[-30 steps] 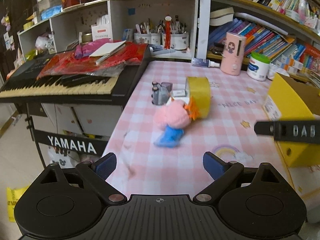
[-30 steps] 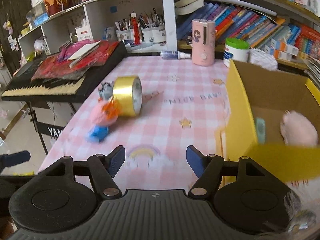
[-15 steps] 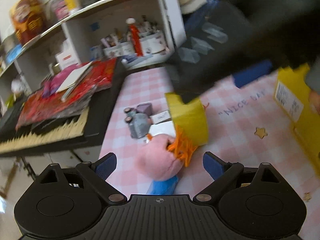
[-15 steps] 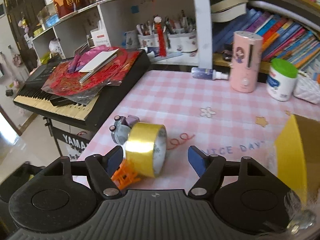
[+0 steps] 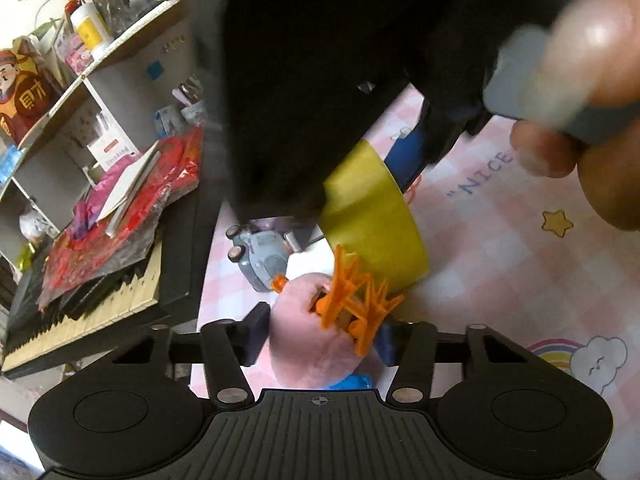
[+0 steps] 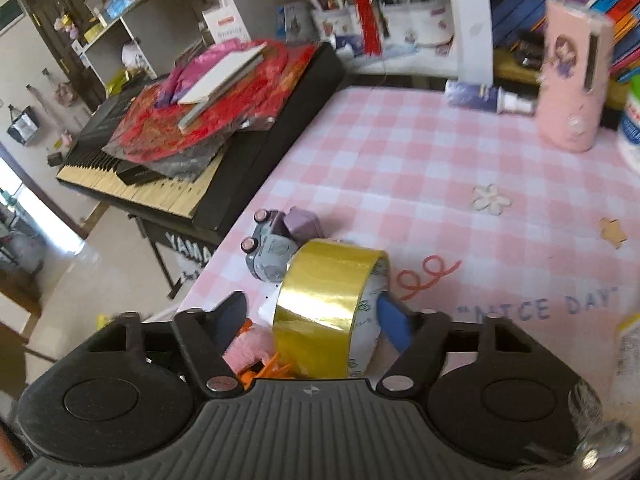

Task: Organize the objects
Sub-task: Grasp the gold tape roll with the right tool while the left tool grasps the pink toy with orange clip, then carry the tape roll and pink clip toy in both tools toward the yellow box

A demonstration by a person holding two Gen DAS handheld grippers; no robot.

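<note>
A pink plush doll [image 5: 308, 340] with an orange tuft [image 5: 352, 304] and blue body lies at the left edge of the checked table [image 5: 500, 280]. My left gripper [image 5: 322, 340] is closing on its head and both pads touch it. A gold tape roll [image 6: 324, 304] stands on edge right behind the doll, next to a grey toy car [image 6: 268, 256]. My right gripper [image 6: 312, 318] is closing around the roll. One of its fingers [image 6: 390, 322] lies against the roll's open face, while a gap shows at the other. In the left wrist view that gripper hides the tape [image 5: 372, 224] partly.
A black keyboard [image 6: 160, 184] piled with red bags and a notebook abuts the table's left side, with floor below. At the back stand a pink humidifier [image 6: 572, 80], a spray bottle [image 6: 488, 96] and shelves of pen cups. A hand [image 5: 600, 80] fills the upper right.
Both grippers have moved in on the pile at the table's left edge. The left jaws narrowed onto the doll's head. The right jaws narrowed around the tape roll.
</note>
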